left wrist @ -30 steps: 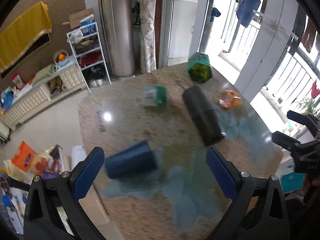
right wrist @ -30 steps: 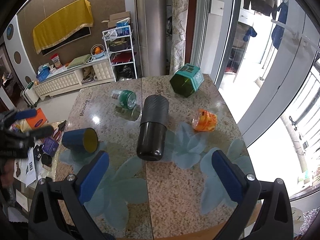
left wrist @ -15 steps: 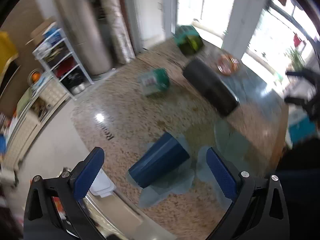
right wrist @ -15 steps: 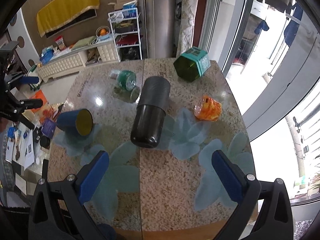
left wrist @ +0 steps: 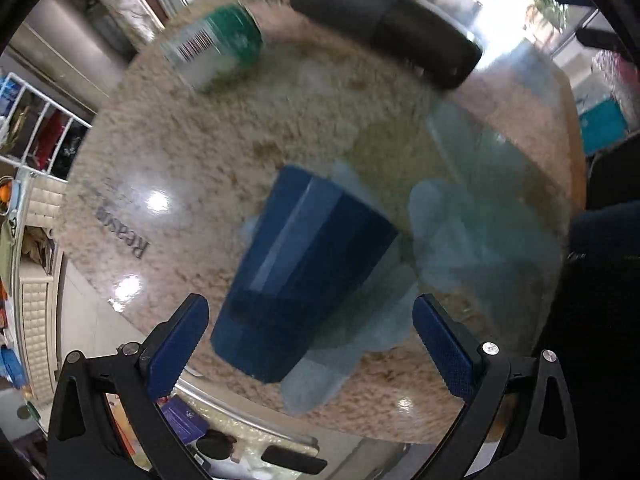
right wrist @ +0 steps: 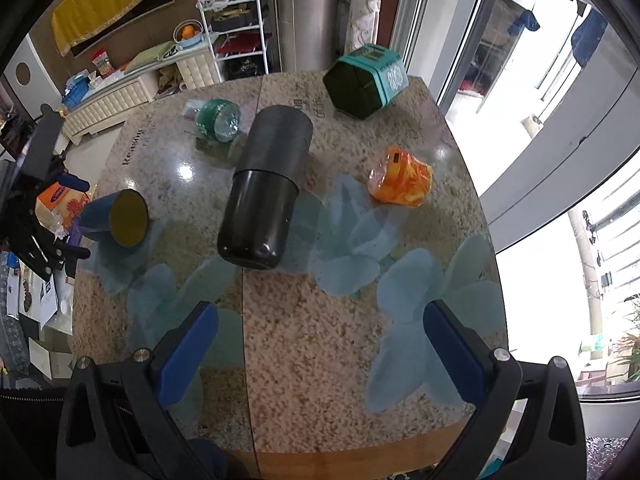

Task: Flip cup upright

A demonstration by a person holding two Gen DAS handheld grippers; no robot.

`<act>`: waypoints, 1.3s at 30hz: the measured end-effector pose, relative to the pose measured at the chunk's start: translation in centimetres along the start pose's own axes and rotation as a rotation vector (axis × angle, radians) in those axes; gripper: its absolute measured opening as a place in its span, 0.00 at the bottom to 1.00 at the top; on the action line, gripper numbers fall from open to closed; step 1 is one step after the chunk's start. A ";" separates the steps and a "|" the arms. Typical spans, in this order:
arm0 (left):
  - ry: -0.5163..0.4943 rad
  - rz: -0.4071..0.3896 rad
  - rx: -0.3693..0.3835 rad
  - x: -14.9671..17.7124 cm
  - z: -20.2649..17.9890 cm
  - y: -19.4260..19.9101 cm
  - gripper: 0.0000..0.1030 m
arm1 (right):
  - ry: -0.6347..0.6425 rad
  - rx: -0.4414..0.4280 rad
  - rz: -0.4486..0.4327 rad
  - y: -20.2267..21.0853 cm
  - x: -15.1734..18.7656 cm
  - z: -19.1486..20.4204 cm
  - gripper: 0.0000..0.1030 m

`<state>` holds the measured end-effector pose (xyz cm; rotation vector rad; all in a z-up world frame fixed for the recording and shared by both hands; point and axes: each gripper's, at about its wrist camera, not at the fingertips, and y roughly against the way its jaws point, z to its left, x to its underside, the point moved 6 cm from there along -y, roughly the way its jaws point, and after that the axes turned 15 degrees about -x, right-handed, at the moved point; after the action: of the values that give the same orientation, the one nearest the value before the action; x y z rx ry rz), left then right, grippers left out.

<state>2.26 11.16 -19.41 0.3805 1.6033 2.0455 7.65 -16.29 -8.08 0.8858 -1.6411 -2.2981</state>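
Note:
A dark blue cup [left wrist: 304,276] lies on its side on the granite table [left wrist: 208,152], close to the table's edge. In the right wrist view the cup [right wrist: 114,218] shows its yellowish inside, mouth facing the table's middle. My left gripper [left wrist: 310,336] is open, its jaws standing either side of the cup's base end, just above it. From the right wrist view the left gripper [right wrist: 48,220] sits at the table's left edge beside the cup. My right gripper [right wrist: 320,344] is open and empty above the near part of the table.
A large black flask [right wrist: 266,184] lies on its side mid-table. A green bottle [right wrist: 216,120], a teal hexagonal tin [right wrist: 366,82] and an orange crumpled packet [right wrist: 402,180] lie further back. The table's edge drops to a cluttered floor [right wrist: 36,300] on the left.
My left gripper has moved down and in toward the blue cup, which now fills the view between its jaws. The right gripper has shifted only slightly.

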 end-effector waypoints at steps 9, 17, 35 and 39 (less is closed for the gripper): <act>-0.001 0.038 0.005 0.2 0.2 -3.9 0.99 | -0.039 0.001 0.068 -2.3 0.4 -1.1 1.00; 0.006 0.045 0.067 -0.1 -0.6 -5.7 0.82 | -0.061 -0.006 0.108 -3.3 0.7 -1.3 1.00; 0.418 0.127 -0.023 -0.2 1.9 -4.1 0.67 | -0.102 -0.022 0.048 -1.5 1.7 -0.1 1.00; 0.516 0.096 -0.019 0.1 1.7 -1.9 0.67 | -0.103 -0.027 0.024 -0.9 2.2 0.6 1.00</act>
<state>3.43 12.95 -20.82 -0.0949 1.8790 2.3617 5.67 -16.50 -9.61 0.7503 -1.6472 -2.3806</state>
